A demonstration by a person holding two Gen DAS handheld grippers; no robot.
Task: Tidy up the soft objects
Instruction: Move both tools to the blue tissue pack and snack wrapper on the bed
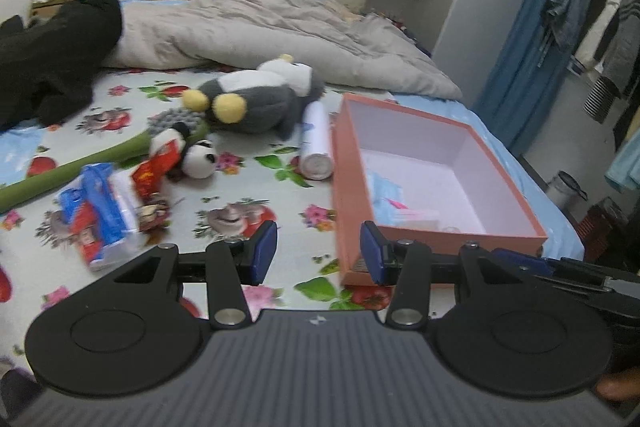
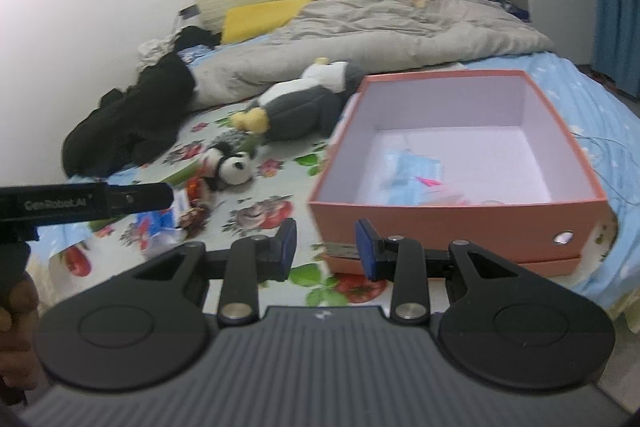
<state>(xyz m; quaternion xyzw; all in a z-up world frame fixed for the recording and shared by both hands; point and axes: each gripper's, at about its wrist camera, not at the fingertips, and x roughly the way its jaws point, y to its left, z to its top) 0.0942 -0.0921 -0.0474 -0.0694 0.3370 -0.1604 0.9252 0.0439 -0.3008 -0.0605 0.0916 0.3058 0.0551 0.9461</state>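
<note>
L-wrist: panda [image 1: 199,159] upper-left of gripper [image 1: 318,253] (apart).

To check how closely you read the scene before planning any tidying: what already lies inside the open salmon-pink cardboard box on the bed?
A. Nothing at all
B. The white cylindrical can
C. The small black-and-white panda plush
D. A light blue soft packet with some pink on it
D. The salmon-pink cardboard box holds a light blue soft packet on its pale floor, while the panda plush and white cylindrical can lie outside on the floral sheet.
</note>
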